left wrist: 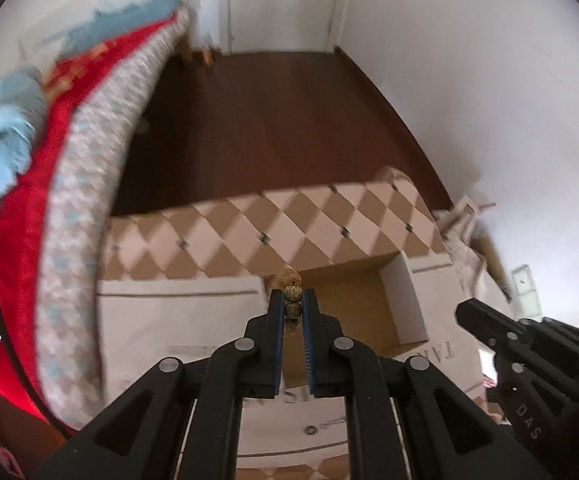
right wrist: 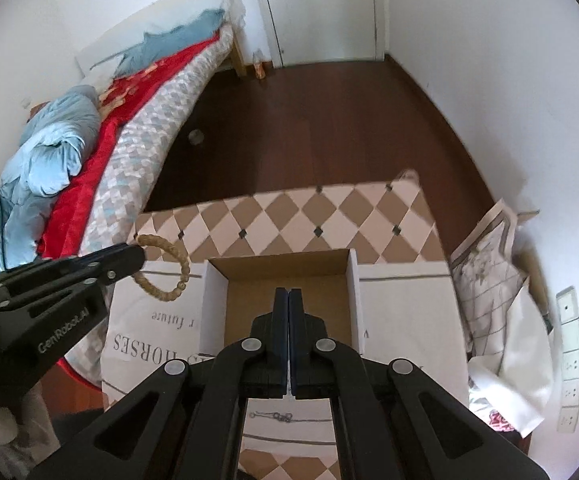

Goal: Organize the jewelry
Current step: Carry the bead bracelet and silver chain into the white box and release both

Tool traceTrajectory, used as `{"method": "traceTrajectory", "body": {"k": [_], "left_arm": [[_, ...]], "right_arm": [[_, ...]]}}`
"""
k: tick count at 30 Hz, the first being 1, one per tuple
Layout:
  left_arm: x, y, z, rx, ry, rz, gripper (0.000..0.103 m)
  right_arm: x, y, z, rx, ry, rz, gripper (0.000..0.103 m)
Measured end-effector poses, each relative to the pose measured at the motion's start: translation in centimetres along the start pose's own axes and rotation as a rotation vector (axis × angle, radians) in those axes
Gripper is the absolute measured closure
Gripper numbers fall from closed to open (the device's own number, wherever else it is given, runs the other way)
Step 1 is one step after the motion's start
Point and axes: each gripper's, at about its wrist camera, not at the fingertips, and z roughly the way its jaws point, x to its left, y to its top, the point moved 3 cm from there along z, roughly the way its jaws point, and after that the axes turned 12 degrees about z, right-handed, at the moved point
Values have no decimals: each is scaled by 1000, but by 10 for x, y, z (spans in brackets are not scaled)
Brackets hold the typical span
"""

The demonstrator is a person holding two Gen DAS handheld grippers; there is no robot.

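My left gripper [left wrist: 292, 300] is shut on a tan beaded bracelet [left wrist: 292, 294], held in the air just left of an open cardboard box [left wrist: 369, 312]. In the right wrist view the left gripper [right wrist: 139, 254] holds the bracelet [right wrist: 169, 268] as a ring hanging above the table, left of the box [right wrist: 285, 276]. My right gripper [right wrist: 288, 294] is shut and empty, above the box's near side; it also shows in the left wrist view [left wrist: 465, 312]. A thin silver chain [right wrist: 277, 416] lies on the cloth beneath it. A small ring [left wrist: 310, 430] lies on the cloth.
The box stands on a table with a white printed cloth [right wrist: 405, 320] over a checkered cover [right wrist: 289, 216]. A bed [right wrist: 101, 128] with red and blue bedding is at the left. A patterned bag [right wrist: 489, 264] leans by the right wall. Dark wood floor [right wrist: 309, 120] lies beyond.
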Motion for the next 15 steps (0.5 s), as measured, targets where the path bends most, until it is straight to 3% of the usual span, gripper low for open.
{"method": "traceTrajectory", "body": {"k": [2, 6, 8, 10, 11, 12, 13, 14, 15], "left_arm": [[-2, 2, 21, 39, -75, -35, 97], [-10, 5, 51, 100, -147, -46, 97], [-14, 4, 66, 161, -124, -22, 95], [-15, 1, 72, 168, -67, -4, 89], [-15, -1, 73, 161, -37, 14, 84], [-14, -4, 74, 157, -2, 27, 65], [-13, -7, 75, 151, 42, 39, 36], [-13, -14, 74, 134, 87, 53, 25], [-11, -18, 73, 126, 105, 57, 19]], "right_arm": [[-12, -2, 14, 34, -8, 20, 103], [-39, -16, 38, 80, -39, 60, 103], [-50, -21, 44, 92, -54, 71, 103], [-63, -29, 49, 100, -65, 84, 100], [-69, -35, 52, 105, -64, 82, 90], [-73, -39, 54, 113, -60, 84, 83], [-79, -48, 58, 121, -62, 88, 71], [-82, -55, 62, 128, -66, 86, 64], [-86, -64, 70, 145, -71, 82, 63]]}}
